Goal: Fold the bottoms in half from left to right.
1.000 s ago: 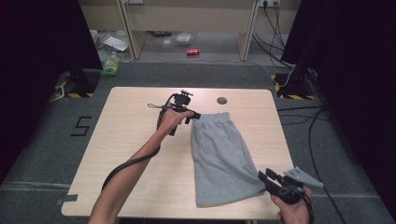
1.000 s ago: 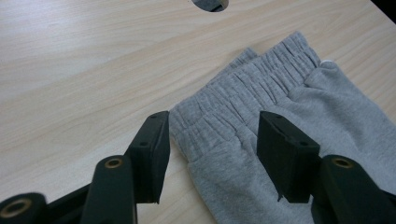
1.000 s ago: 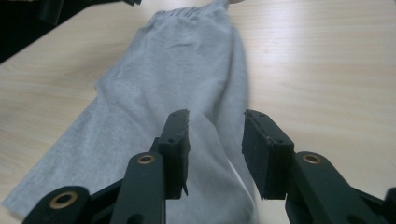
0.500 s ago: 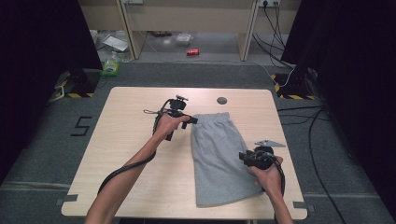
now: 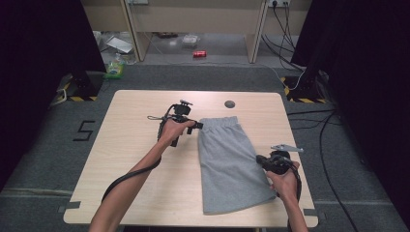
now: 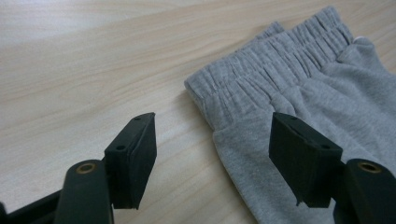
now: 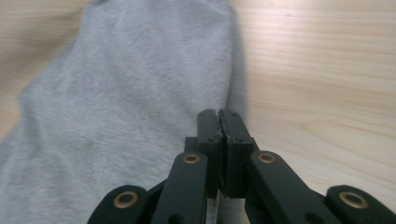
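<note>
The right gripper (image 7: 220, 116) had its jaws pressed flat together at the right-hand edge of the grey shorts (image 7: 126, 93), having just closed. In the right gripper view the tips met right at the cloth's border; whether a fold was pinched between them could not be told. In the high view this gripper (image 5: 263, 161) sat at the shorts' (image 5: 229, 162) right edge, about halfway down their length.

The left gripper (image 6: 212, 140) had its jaws standing wide, having just opened further. They hung over the left end of the elastic waistband (image 6: 266, 70), straddling the cloth's edge without pressing it. In the high view it (image 5: 197, 126) lay just beside the shorts' upper left corner.

The shorts lay flat on the wooden table (image 5: 130, 145), right of centre. Their long axis ran from the far side toward the person, waistband at the far end, hem at the near end, which sat slightly to the right.

Compared with a second earlier, the right hand (image 5: 285, 176) had come in from the table's near right corner to the cloth's edge. The left hand (image 5: 171, 133) had stayed at the waistband corner, and the shorts had not shifted.
</note>
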Demonstrator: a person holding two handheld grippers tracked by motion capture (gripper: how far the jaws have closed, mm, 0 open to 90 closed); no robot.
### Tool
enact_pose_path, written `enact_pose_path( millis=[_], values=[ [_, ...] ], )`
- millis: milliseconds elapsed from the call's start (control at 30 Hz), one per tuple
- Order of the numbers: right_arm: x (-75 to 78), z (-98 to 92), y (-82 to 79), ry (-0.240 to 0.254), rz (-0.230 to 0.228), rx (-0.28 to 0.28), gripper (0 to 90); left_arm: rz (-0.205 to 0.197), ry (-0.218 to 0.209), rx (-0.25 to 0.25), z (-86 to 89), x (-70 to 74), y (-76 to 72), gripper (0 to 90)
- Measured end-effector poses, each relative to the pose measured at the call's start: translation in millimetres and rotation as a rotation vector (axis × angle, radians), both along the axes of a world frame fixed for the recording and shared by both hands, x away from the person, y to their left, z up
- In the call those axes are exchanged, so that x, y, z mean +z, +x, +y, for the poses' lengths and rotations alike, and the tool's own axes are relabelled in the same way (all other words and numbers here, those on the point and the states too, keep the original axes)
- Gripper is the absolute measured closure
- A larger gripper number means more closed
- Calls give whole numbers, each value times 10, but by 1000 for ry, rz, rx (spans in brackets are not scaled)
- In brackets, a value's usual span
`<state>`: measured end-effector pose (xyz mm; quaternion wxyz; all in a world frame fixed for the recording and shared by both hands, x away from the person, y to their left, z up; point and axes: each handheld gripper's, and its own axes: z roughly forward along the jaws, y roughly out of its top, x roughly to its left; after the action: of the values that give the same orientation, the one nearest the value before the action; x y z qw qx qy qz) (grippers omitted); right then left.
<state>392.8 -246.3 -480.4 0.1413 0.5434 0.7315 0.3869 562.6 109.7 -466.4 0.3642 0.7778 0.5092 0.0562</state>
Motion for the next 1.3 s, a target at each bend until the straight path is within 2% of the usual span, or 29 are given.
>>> enact_pose_path(
  millis=[100, 133, 233, 300, 367, 400, 433, 500, 533, 567, 600, 633, 667, 733, 767, 800, 833, 867, 900, 1000, 1067, 1167, 1300],
  values=[
    [-164, -50, 48, -3, 49, -22, 859, 4, 4, -2, -30, -6, -1, 315],
    [-180, -71, 56, 20, 62, -39, 786, 7, -6, -1, -48, -15, 4, 315],
    [-67, -93, 16, 10, 17, -54, 718, 13, -12, 5, -64, -36, 17, 311],
    [-46, -85, 5, 9, 7, -52, 695, 20, -10, 9, -82, -59, 33, 309],
    [-20, -58, 12, 13, -10, -50, 669, 20, -12, 13, -101, -70, 41, 309],
    [-3, -30, 73, 4, -20, -50, 645, 23, -8, 14, -119, -81, 43, 309],
    [-3, -30, 73, 4, -20, -50, 645, 23, -8, 14, -119, -81, 43, 308],
    [1, 34, 215, -4, -22, -57, 633, 27, -9, 21, -139, -97, 54, 308],
    [1, 34, 215, -4, -22, -57, 633, 27, -9, 21, -139, -97, 54, 308],
    [-20, 78, 299, -30, -7, -52, 633, 33, -14, 27, -153, -119, 67, 311],
    [-20, 78, 299, -30, -7, -52, 633, 33, -14, 27, -153, -119, 67, 314],
    [-60, 102, 326, -77, 6, -48, 614, 39, -19, 26, -171, -147, 78, 319],
    [-68, 105, 304, -89, 11, -45, 604, 41, -24, 27, -180, -155, 79, 321],
    [-64, 104, 272, -92, 8, -41, 590, 39, -30, 25, -191, -163, 81, 321],
    [-44, 95, 199, -96, 2, -26, 574, 39, -32, 23, -198, -168, 79, 321],
    [1, 75, 31, -99, -9, -17, 550, 40, -29, 22, -206, -174, 77, 321],
    [1, 75, 31, -99, -9, -17, 550, 41, -27, 20, -212, -179, 78, 321],
    [21, 61, -64, -108, -15, -8, 547, 41, -29, 23, -219, -181, 81, 321],
    [31, 32, -241, -135, -25, 7, 540, 40, -30, 27, -235, -185, 83, 325],
    [-28, -34, -456, -154, -5, 10, 539, 41, -21, 25, -254, -197, 74, 329],
    [-86, -89, -565, -165, 8, 8, 541, 37, -17, 26, -262, -200, 72, 330],
    [-188, -175, -678, -210, 28, -16, 542, 41, -14, 31, -261, -212, 78, 330],
    [-190, -240, -773, -205, 31, -35, 518, 42, -17, 35, -257, -219, 83, 329]
  ],
)
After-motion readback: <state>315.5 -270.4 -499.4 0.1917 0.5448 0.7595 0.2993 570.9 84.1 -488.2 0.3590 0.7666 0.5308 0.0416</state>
